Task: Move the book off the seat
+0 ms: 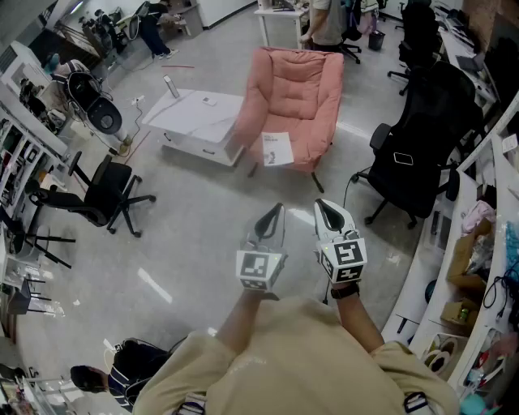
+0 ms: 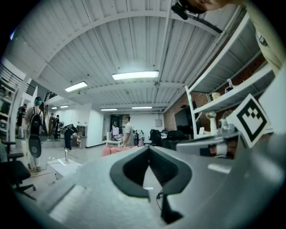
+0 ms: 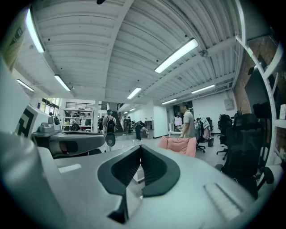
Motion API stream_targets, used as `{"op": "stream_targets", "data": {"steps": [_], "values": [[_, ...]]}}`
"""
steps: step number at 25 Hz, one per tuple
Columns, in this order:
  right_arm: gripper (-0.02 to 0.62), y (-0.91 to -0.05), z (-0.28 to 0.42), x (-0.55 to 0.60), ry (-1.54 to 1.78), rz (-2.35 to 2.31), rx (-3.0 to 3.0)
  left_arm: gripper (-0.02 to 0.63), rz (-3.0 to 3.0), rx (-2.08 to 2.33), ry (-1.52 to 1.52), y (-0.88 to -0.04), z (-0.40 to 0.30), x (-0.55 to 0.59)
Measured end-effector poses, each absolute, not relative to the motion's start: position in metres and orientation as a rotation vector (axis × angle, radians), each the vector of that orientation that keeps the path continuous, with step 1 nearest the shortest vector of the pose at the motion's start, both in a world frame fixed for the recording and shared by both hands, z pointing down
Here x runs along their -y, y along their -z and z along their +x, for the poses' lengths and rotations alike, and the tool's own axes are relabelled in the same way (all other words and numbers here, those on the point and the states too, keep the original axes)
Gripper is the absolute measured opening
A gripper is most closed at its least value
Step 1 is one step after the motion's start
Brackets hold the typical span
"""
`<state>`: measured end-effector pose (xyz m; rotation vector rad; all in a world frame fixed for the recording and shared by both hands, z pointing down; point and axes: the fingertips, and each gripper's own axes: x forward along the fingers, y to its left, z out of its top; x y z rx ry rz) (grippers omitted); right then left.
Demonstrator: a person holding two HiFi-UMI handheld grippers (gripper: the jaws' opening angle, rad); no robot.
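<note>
A thin white book [image 1: 276,148] lies on the front edge of the seat of a pink padded chair [image 1: 294,97] across the floor from me. My left gripper [image 1: 278,209] and right gripper [image 1: 320,206] are side by side in front of my chest, well short of the chair, both shut and empty. The left gripper [image 2: 149,149] points level across the room, with the pink chair [image 2: 117,150] low behind its jaws. Over the shut right gripper [image 3: 140,147] the pink chair [image 3: 179,145] shows a little to the right.
A low white table [image 1: 196,118] stands left of the chair. A black office chair [image 1: 425,142] is at the right, another black chair [image 1: 104,192] at the left. Shelves with clutter [image 1: 478,267] line the right side. People stand in the background [image 1: 327,23].
</note>
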<state>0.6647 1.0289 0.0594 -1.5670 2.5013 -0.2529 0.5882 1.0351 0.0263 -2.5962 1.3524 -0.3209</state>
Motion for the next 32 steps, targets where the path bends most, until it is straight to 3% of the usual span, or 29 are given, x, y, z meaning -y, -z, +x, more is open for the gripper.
{"op": "stream_targets", "data": {"steps": [15,32], "values": [[0.008,-0.093,0.691,-1.002,0.387,-1.572,-2.436,0.003,-2.644,-1.358,0.365,-0.054,0.603,-1.01],[0.008,-0.081,0.668,-0.777,0.443,-1.606,-2.492,0.003,-2.718,-1.361,0.333,-0.036,0.58,-0.767]]}}
